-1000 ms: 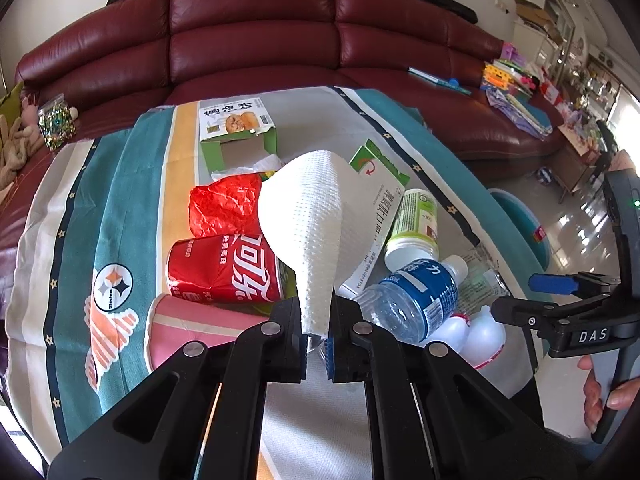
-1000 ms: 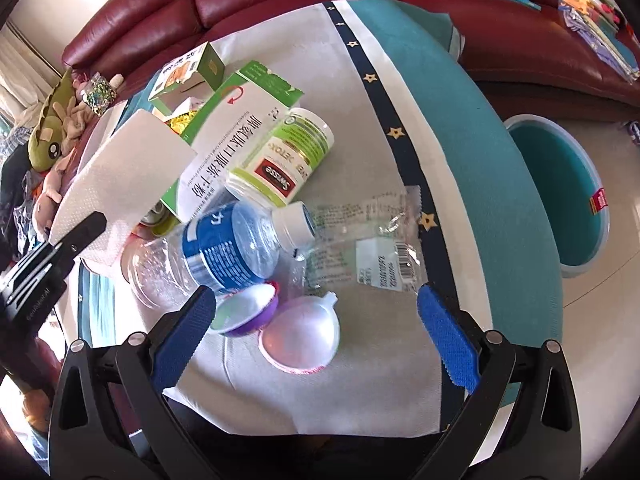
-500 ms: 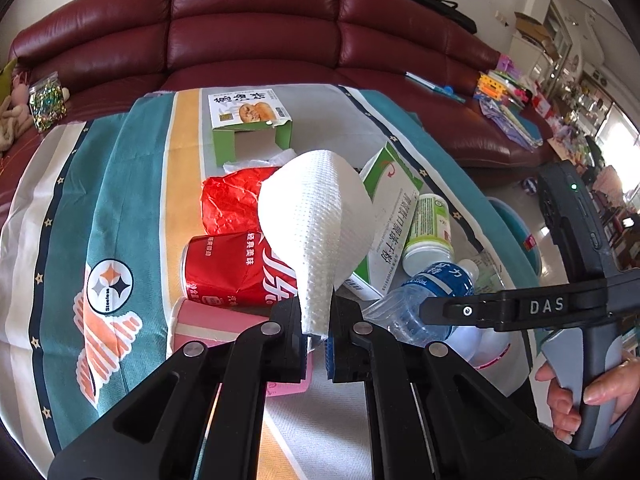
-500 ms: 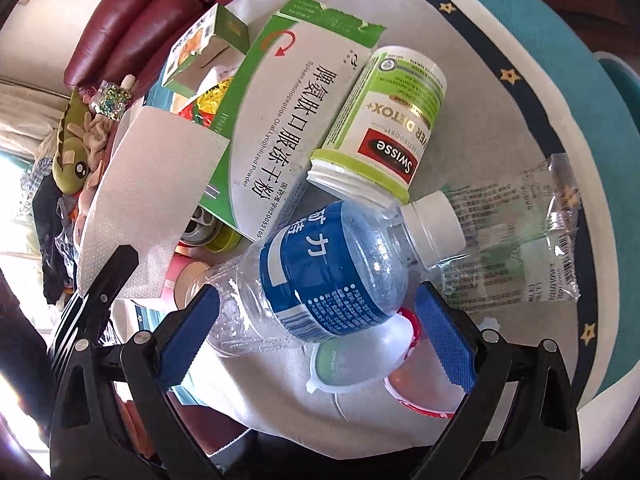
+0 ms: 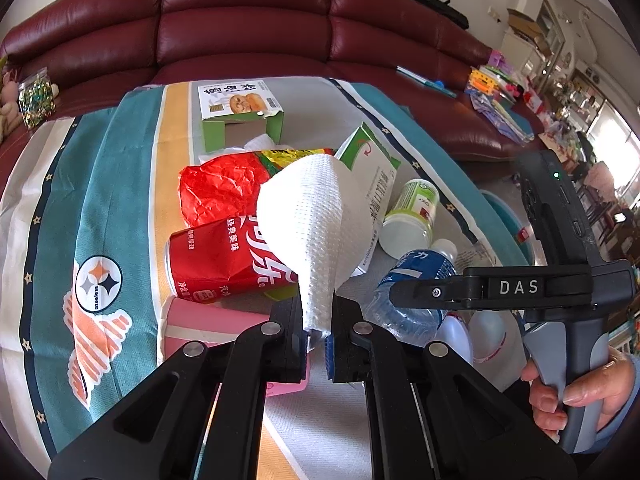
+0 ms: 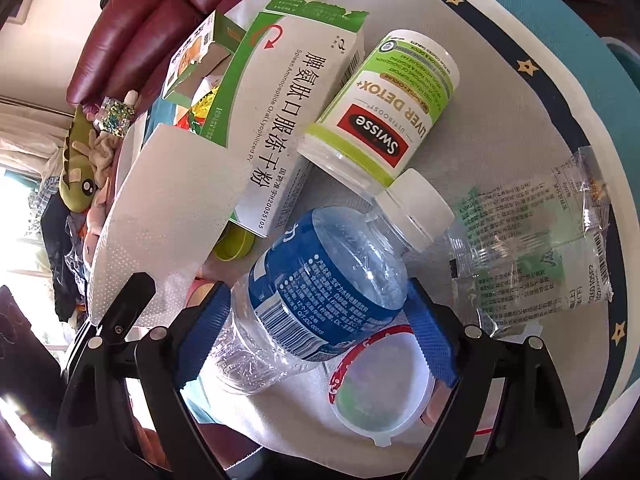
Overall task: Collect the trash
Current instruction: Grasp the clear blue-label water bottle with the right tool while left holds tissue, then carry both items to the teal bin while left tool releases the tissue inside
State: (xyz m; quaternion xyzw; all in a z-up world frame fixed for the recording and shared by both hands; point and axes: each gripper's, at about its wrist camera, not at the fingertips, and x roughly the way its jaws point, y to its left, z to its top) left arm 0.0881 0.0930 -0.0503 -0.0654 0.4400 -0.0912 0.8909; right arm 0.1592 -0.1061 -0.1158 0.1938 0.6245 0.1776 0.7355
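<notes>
A: Left wrist view: we are seeing the left gripper (image 5: 318, 330) pinching a white paper towel (image 5: 316, 224) by its lower edge, its two jaws drawn together on the sheet. The towel is standing up above the table like a cone.

B: Agreed. Behind the towel we are seeing a red can (image 5: 224, 258) lying on its side, a crumpled red wrapper (image 5: 218, 188) beyond it, and an opened green carton (image 5: 238, 114) farther back. A pink box (image 5: 200, 320) is lying just beside the left jaw.

A: Right wrist view: we are finding the right gripper (image 6: 316, 336) straddling a clear water bottle (image 6: 320, 288) with a blue label. Its blue pads (image 6: 430, 344) are sitting on either side of the bottle's body; we cannot tell whether they are already pressing it, though the jaws are standing wide apart.

B: The bottle is lying on the striped tablecloth (image 6: 500, 80), its white cap pointing toward a green-and-white pill jar (image 6: 384, 116). A white medicine box (image 6: 288, 120) is lying left of the jar, a clear plastic bag (image 6: 536, 248) right of the cap, and a shallow plastic lid (image 6: 380, 388) is lying partly under the bottle's lower side.

A: In the left view we are also seeing the person's right hand (image 5: 576, 396) gripping the handle.
</notes>
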